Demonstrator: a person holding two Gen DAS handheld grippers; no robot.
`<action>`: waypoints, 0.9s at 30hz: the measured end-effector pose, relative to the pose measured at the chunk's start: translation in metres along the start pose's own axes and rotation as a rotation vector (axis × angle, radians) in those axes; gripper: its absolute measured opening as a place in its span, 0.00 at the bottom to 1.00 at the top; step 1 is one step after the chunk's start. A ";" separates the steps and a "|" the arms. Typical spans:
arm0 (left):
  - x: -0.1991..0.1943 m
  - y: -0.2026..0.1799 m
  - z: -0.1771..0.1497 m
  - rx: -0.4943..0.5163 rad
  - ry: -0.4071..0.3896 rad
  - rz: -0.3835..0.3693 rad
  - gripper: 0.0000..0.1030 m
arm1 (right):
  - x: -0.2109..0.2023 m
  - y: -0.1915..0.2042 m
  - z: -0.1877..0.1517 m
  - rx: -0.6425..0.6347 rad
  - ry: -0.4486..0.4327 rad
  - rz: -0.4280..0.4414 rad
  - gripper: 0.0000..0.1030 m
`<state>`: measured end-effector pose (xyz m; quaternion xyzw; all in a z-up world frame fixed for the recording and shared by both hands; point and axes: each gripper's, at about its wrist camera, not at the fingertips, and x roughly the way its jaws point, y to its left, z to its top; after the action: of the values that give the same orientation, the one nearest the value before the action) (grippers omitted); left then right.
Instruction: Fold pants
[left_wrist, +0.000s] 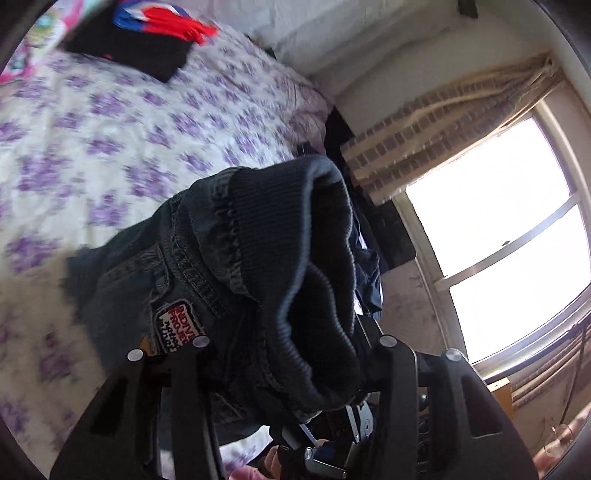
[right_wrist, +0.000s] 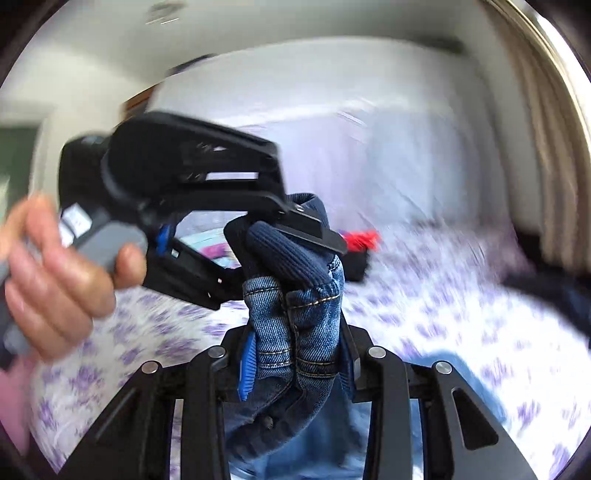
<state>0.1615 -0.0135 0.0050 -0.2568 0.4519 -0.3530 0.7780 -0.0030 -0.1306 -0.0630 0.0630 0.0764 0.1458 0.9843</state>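
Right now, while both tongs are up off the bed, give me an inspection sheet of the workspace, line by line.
Surface: bed with a white sheet printed in purple flowers.
Job's things: jeans, bunched, held up above the bed by the ribbed waistband.
Clutter: black folded garment with red and blue cloth on it, at the far end of the bed.
Grippers: left tongs shut on the waistband; right tongs shut on the denim just below.
Cables: dark cords hanging by the window sill.
Surroundings: bright window, patterned curtain, white walls.
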 end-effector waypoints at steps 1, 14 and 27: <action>0.022 -0.003 0.006 0.000 0.033 -0.004 0.43 | 0.003 -0.016 -0.003 0.052 0.015 -0.012 0.35; 0.159 -0.004 0.008 0.026 0.200 0.129 0.48 | 0.037 -0.132 -0.060 0.567 0.189 0.008 0.36; 0.089 -0.041 0.001 0.225 -0.045 0.159 0.83 | 0.029 -0.144 -0.059 0.545 0.220 0.001 0.52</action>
<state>0.1796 -0.1085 -0.0117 -0.1391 0.4106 -0.3328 0.8374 0.0549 -0.2530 -0.1458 0.3090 0.2188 0.1265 0.9169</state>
